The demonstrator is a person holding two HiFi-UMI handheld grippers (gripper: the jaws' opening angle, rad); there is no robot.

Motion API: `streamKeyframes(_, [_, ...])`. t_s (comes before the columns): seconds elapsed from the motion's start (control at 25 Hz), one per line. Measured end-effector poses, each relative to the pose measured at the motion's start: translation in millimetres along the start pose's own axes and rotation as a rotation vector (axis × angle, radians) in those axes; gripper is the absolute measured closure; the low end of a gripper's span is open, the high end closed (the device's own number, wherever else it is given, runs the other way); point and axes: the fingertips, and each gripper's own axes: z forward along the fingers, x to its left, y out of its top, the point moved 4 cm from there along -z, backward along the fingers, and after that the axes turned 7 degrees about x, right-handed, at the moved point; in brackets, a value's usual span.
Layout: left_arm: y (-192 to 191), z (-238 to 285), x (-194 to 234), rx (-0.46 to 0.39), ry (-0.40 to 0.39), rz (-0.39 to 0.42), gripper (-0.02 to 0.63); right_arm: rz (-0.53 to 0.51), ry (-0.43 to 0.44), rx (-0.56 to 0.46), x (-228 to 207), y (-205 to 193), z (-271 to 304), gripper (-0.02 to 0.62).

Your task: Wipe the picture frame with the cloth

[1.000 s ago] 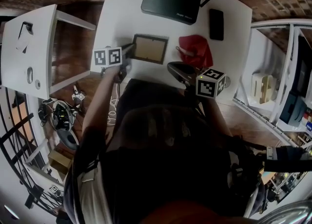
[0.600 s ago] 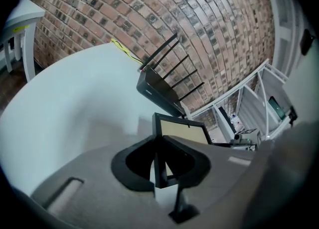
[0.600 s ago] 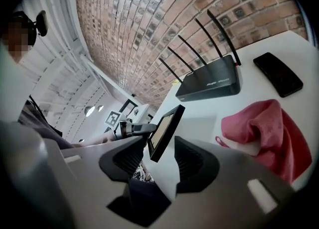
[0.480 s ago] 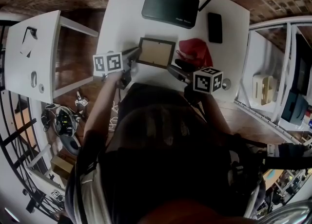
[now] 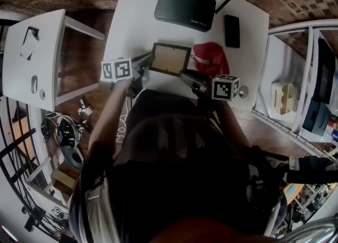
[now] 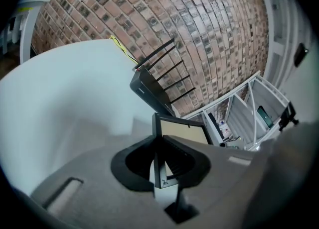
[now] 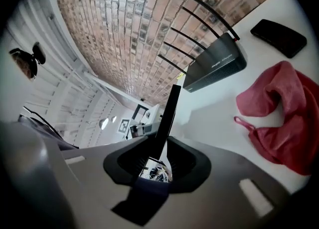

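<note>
Two grippers meet at the picture frame [image 5: 170,58], held tilted over the white desk [image 5: 137,20]. Left gripper [image 5: 143,63]: fingers clamped on the frame's left edge. Right gripper [image 5: 186,75]: fingers have just been closing and straddle the lower right edge, gap showing. Red cloth [image 5: 212,57] lies crumpled just beside the frame. Router [image 5: 185,8] and phone [image 5: 231,30] sit behind.

Home office: brick wall [image 6: 199,34], router [image 5: 185,8], white desk [image 5: 136,30].
</note>
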Motion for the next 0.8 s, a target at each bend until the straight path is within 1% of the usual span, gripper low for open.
streamKeyframes(0.08, [-2.9, 2.5, 1.8, 0.014, -0.028, -0.014, 0.555, 0.017, 0.035, -0.020, 4.2, 2.3, -1.2, 0.491])
streamKeyframes(0.16, [-6.6, 6.3, 3.0, 0.040, -0.045, -0.010, 0.555, -0.002, 0.038, -0.027, 9.8, 6.3, -1.5, 0.503])
streamKeyframes(0.24, [-9.6, 10.8, 3.4, 0.061, -0.046, 0.011, 0.552, -0.043, 0.020, -0.017, 17.9, 9.9, 0.5, 0.503])
streamKeyframes(0.36, [-7.4, 16.0, 3.7, 0.050, -0.054, 0.030, 0.549, -0.099, -0.003, 0.013, 25.7, 10.3, 5.3, 0.504])
streamKeyframes(0.48, [-3.1, 20.8, 5.1, 0.045, -0.069, 0.022, 0.548, -0.104, -0.006, 0.025, 28.3, 9.5, 9.5, 0.508])
streamKeyframes(0.6, [-2.6, 24.8, 7.3, 0.070, -0.057, 0.031, 0.546, -0.102, -0.027, 0.031, 29.4, 9.3, 13.8, 0.508])
streamKeyframes(0.8, [-5.3, 38.2, 11.6, 0.127, -0.052, 0.022, 0.543, -0.116, -0.081, 0.064, 30.9, 11.1, 19.3, 0.508])
